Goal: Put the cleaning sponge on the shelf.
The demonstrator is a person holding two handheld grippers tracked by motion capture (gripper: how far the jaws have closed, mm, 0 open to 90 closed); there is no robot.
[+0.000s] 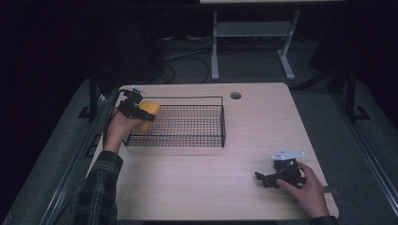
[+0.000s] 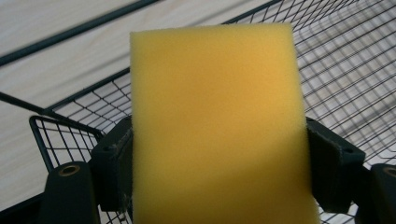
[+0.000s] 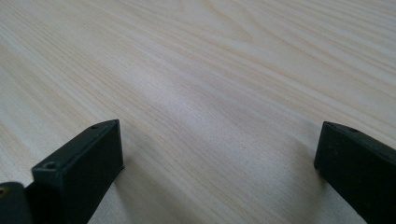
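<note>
Over left end of wire basket (image 1: 187, 125): yellow sponge (image 1: 149, 112), clamped in left claw (image 1: 136, 110). Best lowered clear of near-left rim before release, flat onto mesh. Right claw (image 1: 267, 179) apart, empty, resting on bench (image 1: 197, 183). Sponge's lower end cut off in left gripper view; basket floor contact unclear.

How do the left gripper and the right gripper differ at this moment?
The left gripper is shut on a yellow sponge, its pads pressing both sides; the right gripper has open jaws with nothing between them. The left gripper is held up at the left end of the black wire basket; the right gripper sits low at the wooden table, near its front right corner. Both are black, two-jawed, and hand-held.
</note>
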